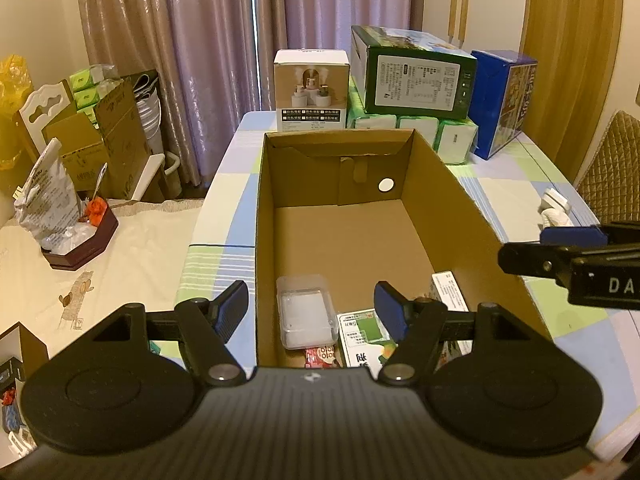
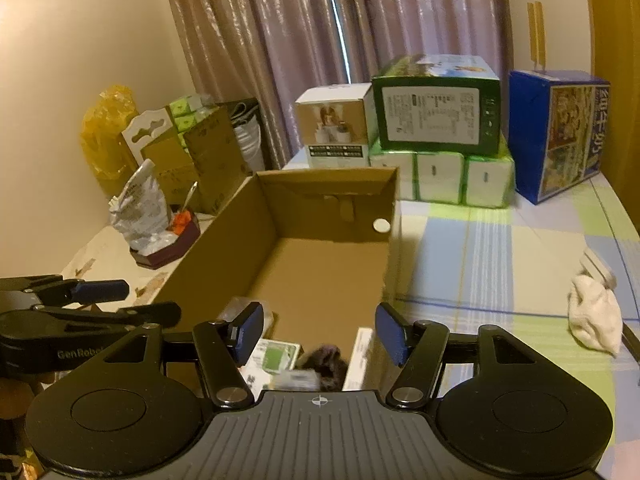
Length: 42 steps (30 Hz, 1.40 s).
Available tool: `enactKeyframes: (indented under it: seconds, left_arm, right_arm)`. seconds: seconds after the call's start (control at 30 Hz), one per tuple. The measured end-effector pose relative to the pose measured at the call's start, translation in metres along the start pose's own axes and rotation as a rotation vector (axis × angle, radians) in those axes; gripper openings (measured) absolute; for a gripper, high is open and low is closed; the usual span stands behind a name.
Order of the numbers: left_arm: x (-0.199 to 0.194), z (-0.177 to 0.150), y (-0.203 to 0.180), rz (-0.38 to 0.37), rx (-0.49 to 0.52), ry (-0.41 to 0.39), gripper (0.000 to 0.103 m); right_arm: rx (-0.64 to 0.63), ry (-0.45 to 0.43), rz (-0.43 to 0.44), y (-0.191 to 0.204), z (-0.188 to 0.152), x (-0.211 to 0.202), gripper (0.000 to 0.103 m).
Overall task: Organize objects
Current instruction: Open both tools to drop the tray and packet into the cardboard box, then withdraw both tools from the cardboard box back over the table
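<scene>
Both tongs, left (image 1: 311, 312) and right (image 2: 319, 332), gape wide, empty, above open brown cardboard box (image 1: 436, 184) on checked bench (image 2: 480, 248). Left view shows clear plastic tray (image 1: 306, 316) inside; right view shows dark fuzzy item (image 2: 326, 362).

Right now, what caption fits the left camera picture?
Open left gripper over a cardboard box holding a clear tub.

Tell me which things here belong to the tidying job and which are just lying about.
Part of the job:
cardboard box
clear plastic tub inside it
green and white packet inside it
white cloth on the table
left gripper, open
right gripper, open

Likely just lying about:
stacked boxes behind
tissue packs
curtains
brown tray
</scene>
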<state>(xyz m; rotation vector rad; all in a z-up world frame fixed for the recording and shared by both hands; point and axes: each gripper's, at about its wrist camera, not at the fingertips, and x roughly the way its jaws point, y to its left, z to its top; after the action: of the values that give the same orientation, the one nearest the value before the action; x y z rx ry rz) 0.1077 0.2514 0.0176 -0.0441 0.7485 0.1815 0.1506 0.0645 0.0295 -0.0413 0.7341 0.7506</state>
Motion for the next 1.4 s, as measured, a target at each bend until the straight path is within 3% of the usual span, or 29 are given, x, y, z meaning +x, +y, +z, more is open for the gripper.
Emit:
enactKeyframes:
  seconds: [0.3,0.67,0.9,1.4]
  left_arm:
    - [-0.020,-0.003,-0.011,-0.008,-0.014,-0.008,0.069]
    - [-0.056,-0.011,-0.048,-0.041,-0.015,-0.039,0.089]
    - [-0.072,-0.015,-0.080,-0.045,-0.007,-0.054,0.101]
    - [-0.081,-0.018,-0.152,-0.127,0.027,-0.055,0.102]
  right_arm:
    - [0.011,-0.008,-0.045,-0.009,-0.016,-0.033,0.073]
    - [-0.001,-0.021,-0.119,-0.026,-0.038,-0.083,0.092]
    - [0.029,-0.039,-0.156,-0.049,-0.050,-0.115,0.097]
    - [0.138,-0.059,-0.272,-0.122,-0.078,-0.175,0.101]
